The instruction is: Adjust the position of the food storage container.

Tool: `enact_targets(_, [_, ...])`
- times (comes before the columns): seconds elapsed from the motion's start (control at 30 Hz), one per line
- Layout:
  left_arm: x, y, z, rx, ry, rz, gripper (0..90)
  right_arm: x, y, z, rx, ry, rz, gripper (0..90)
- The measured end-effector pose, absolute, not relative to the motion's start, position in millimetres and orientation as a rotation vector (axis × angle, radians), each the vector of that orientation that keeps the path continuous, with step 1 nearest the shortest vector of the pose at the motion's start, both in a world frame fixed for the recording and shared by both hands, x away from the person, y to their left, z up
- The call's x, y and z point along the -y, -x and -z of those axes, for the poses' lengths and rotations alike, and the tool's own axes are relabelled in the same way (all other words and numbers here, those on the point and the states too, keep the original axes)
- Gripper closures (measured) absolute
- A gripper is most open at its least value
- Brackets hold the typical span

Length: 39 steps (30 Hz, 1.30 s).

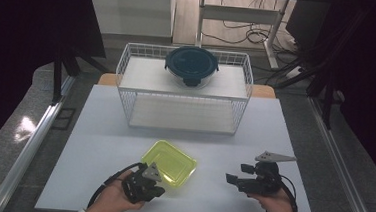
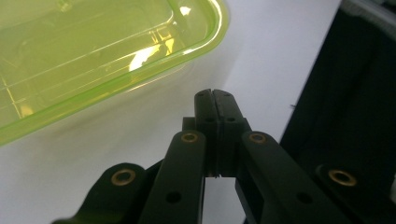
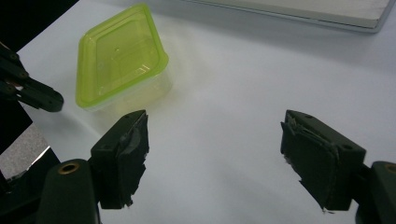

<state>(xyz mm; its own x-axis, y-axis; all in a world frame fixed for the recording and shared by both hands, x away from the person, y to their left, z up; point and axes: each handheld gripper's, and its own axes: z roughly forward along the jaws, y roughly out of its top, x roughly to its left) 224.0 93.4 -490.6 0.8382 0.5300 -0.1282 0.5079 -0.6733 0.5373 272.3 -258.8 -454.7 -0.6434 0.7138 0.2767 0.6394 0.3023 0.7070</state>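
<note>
A yellow-green rectangular container (image 1: 169, 163) with its lid on sits on the white table (image 1: 123, 146), front and left of centre. My left gripper (image 1: 159, 189) is just in front of it, held in a hand, with nothing between its jaws. In the left gripper view the jaws (image 2: 215, 100) are pressed together, a short way off the container's rim (image 2: 116, 70). My right gripper (image 1: 238, 173) is held to the right of the container, open and empty. In the right gripper view the open jaws (image 3: 215, 135) frame bare table, with the container (image 3: 121, 56) farther off at upper left.
A white two-tier wire rack (image 1: 123, 66) stands at the back of the table. A round glass container with a dark blue lid (image 1: 192, 63) rests on its top shelf. The left gripper's arm (image 3: 28, 88) shows at the left edge of the right gripper view.
</note>
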Motion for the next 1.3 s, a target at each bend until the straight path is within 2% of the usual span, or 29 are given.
enact_targets(1.0, [-28.7,-254.1,502.9,-0.894,-2.375,-0.099,90.0,258.5,-272.7,456.1,-2.487,-1.264,-1.271,23.4])
enact_targets(1.3, [-19.9,-263.0,507.0,-0.913,-2.383,-0.121,90.0,259.0,-272.0,455.4,-2.484,-1.263,-1.276,23.5])
